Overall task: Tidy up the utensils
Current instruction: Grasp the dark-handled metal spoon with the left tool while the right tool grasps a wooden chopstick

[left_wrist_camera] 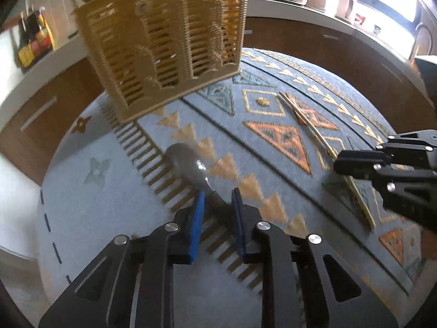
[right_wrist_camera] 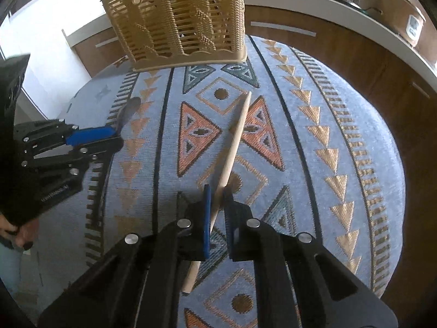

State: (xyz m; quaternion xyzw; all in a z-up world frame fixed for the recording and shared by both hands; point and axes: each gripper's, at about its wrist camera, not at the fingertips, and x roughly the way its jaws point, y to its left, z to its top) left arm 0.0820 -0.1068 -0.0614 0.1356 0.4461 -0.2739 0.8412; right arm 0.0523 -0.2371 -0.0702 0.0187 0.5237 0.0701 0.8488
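Your right gripper (right_wrist_camera: 215,191) clamps the light, stiff chopstick (right_wrist_camera: 235,147) mid-shaft at lower centre, your left gripper (left_wrist_camera: 218,196) pinches the slippery spoon (left_wrist_camera: 188,164) by its handle.

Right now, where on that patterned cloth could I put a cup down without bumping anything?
The widest bare stretch of the cloth lies to the right of the chopstick, out to the table's rim. A narrower patch lies between the spoon and the chopstick, below the basket. It is crowded near the left gripper and the right gripper.
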